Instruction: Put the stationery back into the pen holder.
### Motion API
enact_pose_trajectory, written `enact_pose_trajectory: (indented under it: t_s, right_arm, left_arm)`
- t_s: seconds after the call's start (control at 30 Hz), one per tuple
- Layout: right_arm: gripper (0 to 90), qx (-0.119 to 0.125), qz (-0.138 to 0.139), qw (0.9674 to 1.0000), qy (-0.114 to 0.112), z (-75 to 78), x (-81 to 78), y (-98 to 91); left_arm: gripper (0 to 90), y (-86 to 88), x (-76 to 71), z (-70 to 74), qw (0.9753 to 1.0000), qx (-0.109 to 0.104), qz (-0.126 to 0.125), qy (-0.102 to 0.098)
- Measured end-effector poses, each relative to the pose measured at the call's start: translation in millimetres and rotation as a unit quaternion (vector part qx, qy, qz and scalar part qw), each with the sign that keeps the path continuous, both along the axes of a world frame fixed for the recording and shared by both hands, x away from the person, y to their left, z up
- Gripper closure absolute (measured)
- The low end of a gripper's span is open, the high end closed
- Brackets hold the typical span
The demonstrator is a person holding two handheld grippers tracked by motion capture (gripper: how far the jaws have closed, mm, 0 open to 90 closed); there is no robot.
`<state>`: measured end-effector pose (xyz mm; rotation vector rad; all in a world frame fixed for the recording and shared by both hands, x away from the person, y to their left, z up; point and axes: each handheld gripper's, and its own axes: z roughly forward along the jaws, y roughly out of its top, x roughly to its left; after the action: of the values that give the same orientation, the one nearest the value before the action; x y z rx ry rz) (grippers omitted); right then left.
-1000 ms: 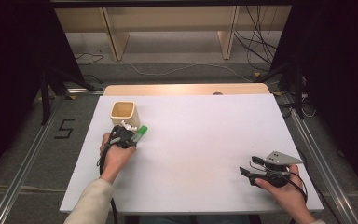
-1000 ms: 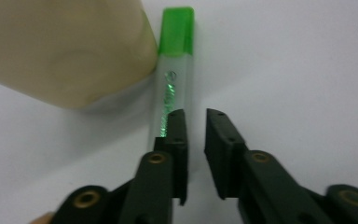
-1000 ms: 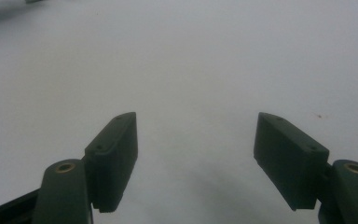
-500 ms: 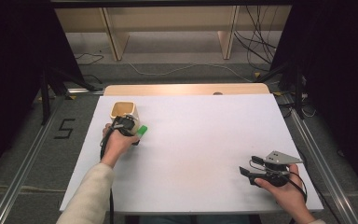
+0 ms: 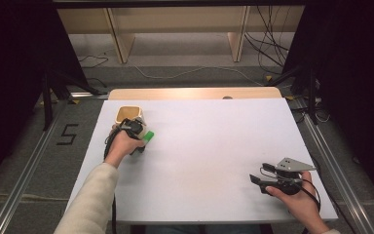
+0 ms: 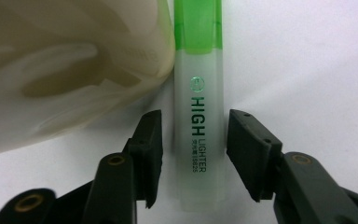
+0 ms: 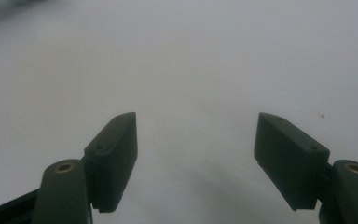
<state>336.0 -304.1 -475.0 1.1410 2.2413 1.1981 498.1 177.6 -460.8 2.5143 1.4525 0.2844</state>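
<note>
Left gripper view, highlighter (image 6: pixel 199 126) lengthwise, cap away.

A highlighter (image 6: pixel 199 135) lies on the table (image 5: pixel 214 146), just right of a cup (image 5: pixel 128 115), between the left gripper's (image 6: pixel 193 156) jaws.

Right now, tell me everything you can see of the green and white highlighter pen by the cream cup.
The green and white highlighter pen looks like translucent plastic: a milky white barrel printed HIGH LIGHTER in dark green, with a bright green section at its far end. It lies flat on the white table, beside the cream cup. It sits between the left gripper pads, a slim gap showing on each side.
</note>
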Motion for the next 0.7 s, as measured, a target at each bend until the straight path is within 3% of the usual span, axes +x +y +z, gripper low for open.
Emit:
enact_pose_trajectory:
  t_s: [0.3,0.7]
  right_arm:
    - [30.7,0.0,0.002,1.0,-0.002,0.2,-0.2,0.5]
    - [30.7,0.0,0.001,1.0,-0.004,0.4,-0.2,0.1]
  left_arm:
    - [58.2,-1.9,1.5,3.1,0.9985,0.014,-0.05,0.015]
    - [61.0,-2.9,4.2,3.5,0.9969,0.022,-0.073,0.017]
